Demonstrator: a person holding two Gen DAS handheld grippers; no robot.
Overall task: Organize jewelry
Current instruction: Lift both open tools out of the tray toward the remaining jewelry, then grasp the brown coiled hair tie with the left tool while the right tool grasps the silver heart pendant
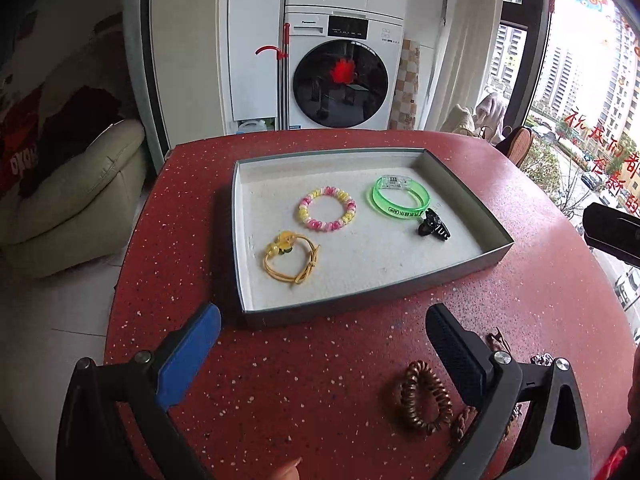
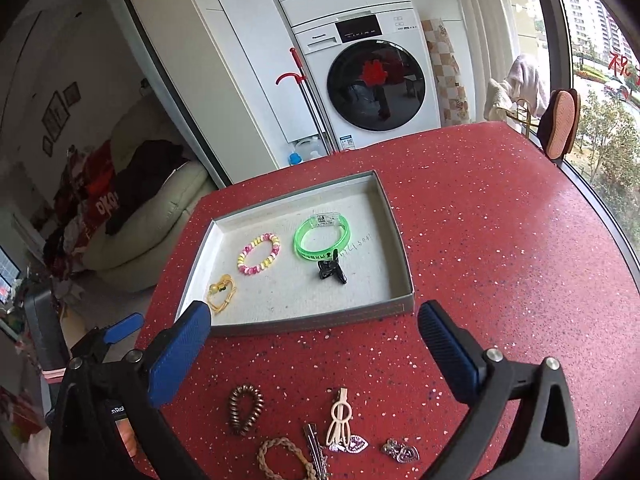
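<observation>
While both pairs of blue-padded fingers stand wide apart with nothing between them, the left gripper (image 1: 322,346) hovers over the red speckled table (image 1: 320,400) just short of the grey tray (image 1: 460,268), and the right gripper (image 2: 314,346) hangs likewise before the tray's near wall; beneath the right gripper lie a brown coil hair tie (image 2: 245,408), a cream hair clip (image 2: 340,420) whose long axis runs toward the tray, a braided band (image 2: 282,458), a thin metal clip (image 2: 316,450) and two glittery pieces (image 2: 400,452), all on the bare tabletop; inside the tray, on its white lining, a yellow cord bracelet (image 1: 290,258) sits at the near left, a pink-and-yellow bead bracelet (image 1: 327,209) beyond it, a green bangle (image 1: 398,198) lying flat to the right with its long side slanting, and a black claw clip (image 1: 433,229) touching the bangle's near edge; behind the table stand a washing machine (image 1: 340,72) and a cream sofa (image 1: 72,200)
</observation>
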